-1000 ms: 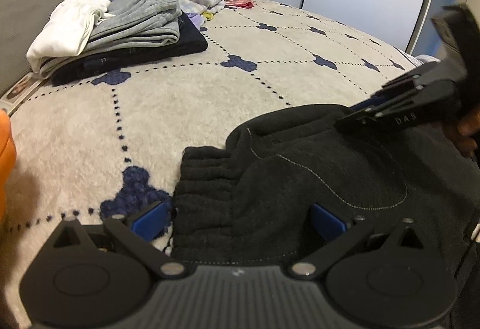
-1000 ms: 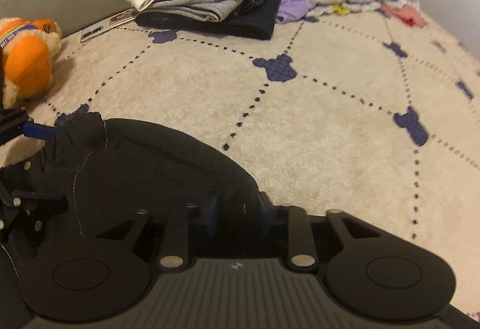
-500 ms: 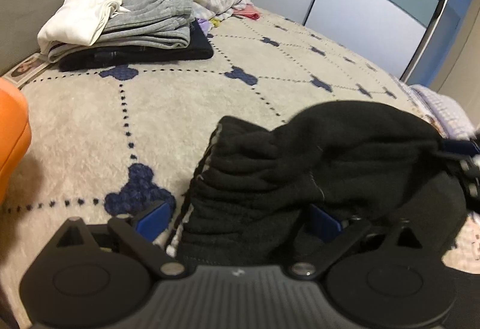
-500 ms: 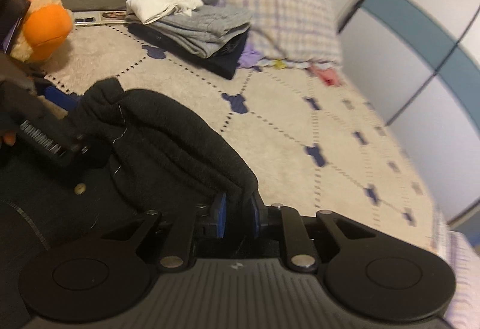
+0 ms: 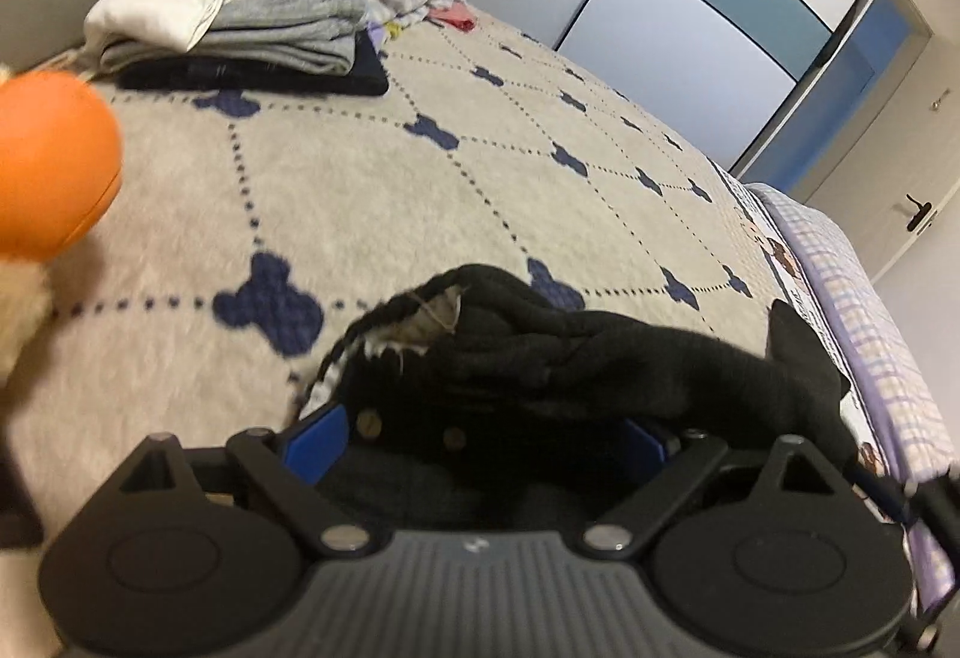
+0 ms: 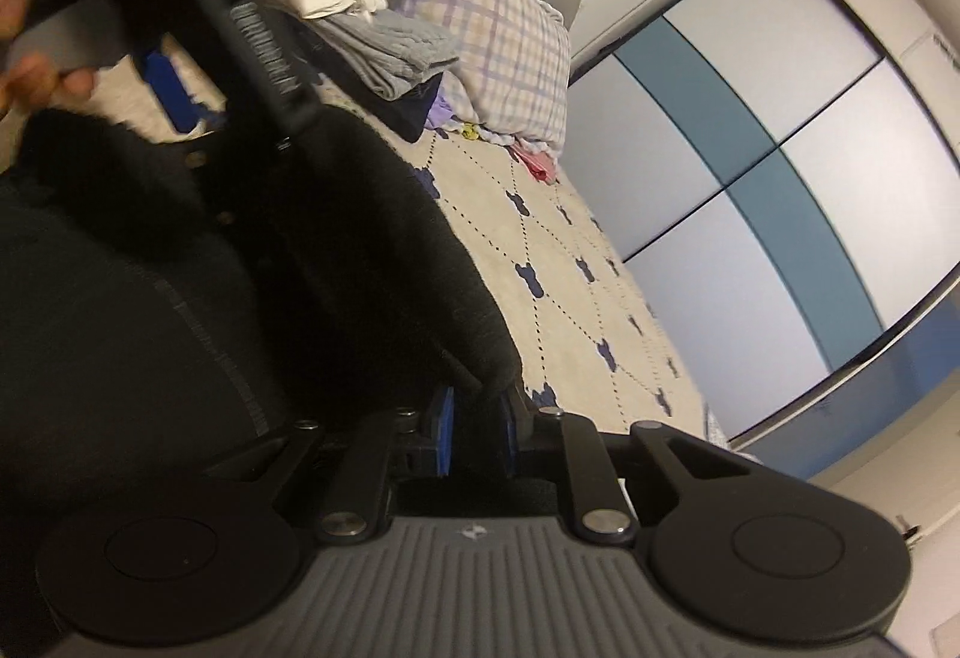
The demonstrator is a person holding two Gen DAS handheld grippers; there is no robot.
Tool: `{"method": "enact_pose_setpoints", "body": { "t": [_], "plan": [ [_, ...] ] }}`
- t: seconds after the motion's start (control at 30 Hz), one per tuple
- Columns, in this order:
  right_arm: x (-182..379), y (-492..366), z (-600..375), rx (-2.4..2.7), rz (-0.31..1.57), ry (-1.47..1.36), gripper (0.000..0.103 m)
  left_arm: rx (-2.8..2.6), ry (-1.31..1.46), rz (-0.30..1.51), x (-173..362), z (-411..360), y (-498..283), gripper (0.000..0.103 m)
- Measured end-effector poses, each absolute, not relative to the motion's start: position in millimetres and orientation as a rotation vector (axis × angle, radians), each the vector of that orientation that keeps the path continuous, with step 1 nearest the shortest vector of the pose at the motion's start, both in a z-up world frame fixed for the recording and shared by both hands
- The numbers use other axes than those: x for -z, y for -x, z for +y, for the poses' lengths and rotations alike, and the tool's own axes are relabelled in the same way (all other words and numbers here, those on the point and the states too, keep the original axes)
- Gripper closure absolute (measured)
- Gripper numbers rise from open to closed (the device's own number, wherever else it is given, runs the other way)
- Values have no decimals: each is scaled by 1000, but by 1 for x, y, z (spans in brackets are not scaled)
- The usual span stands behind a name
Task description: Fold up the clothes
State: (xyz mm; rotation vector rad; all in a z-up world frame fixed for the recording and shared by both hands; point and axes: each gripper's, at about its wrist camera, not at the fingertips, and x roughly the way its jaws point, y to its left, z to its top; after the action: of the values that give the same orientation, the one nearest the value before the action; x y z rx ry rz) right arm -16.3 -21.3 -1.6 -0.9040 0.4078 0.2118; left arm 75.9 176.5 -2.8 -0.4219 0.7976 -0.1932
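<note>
soft cream blanket (image 5: pixel 420 190) with blue shapes covers the bed, and a pile (image 5: pixel 252 28) of folded clothes sits far back by the check pillow (image 6: pixel 492 28).

black pants (image 5: pixel 600 352) are up off the blanket, bunched between the two tools. the left tongs (image 5: pixel 486 436) are wide apart, and the cloth lies loose in the gap. the right tongs (image 6: pixel 477 439) are squeezed tight on a fold of the black pants (image 6: pixel 372 250).

these pants look thick, soft and floppy. they sag where nothing holds them, so they need two holds. the ribbed waist band is a good spot to take, since it is fat and will not slip out.

a second ago the pants lay flat on the blanket. half a second ago they were rising in a hump. now they hang high and crumpled, and a bit of pale lining shows at the waist. both views have tipped up, so more of the wardrobe doors (image 6: pixel 750 136) shows. the orange toy (image 5: pixel 48 166) looks closer on the left.
</note>
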Motion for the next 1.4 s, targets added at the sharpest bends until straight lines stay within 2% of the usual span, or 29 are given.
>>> {"method": "enact_pose_setpoints", "body": {
  "t": [0.23, 0.3, 0.8, 0.9, 0.93, 0.97, 1.07, 1.1, 1.17, 1.4],
  "plan": [
    [14, 43, -18, -224, 476, 890, 87, 192, 467, 823, 3, 175, -49, 14],
    [17, 44, -21, -234, 503, 875, 99, 195, 480, 829, 2, 174, -43, 15],
    [26, 1, -50, -327, 810, 432, 98, 219, 475, 822, 6, 182, -8, 14],
    [18, -6, -60, -350, 865, 282, 88, 234, 521, 810, 6, 186, -3, 13],
    [12, -8, -68, -357, 868, 212, 82, 242, 541, 806, 6, 188, -3, 13],
    [6, -9, -80, -369, 855, 125, 68, 254, 560, 800, 5, 189, -3, 13],
    [-6, -10, -117, -376, 810, -109, 57, 287, 623, 771, 4, 190, -4, 13],
    [-6, -11, -131, -350, 795, -175, 50, 298, 638, 764, 5, 189, -4, 13],
    [-6, -14, -155, -302, 769, -300, 45, 313, 663, 759, 6, 186, -7, 13],
    [17, -27, -199, -191, 745, -601, 43, 289, 717, 766, 14, 170, -20, 15]
  ]
}}
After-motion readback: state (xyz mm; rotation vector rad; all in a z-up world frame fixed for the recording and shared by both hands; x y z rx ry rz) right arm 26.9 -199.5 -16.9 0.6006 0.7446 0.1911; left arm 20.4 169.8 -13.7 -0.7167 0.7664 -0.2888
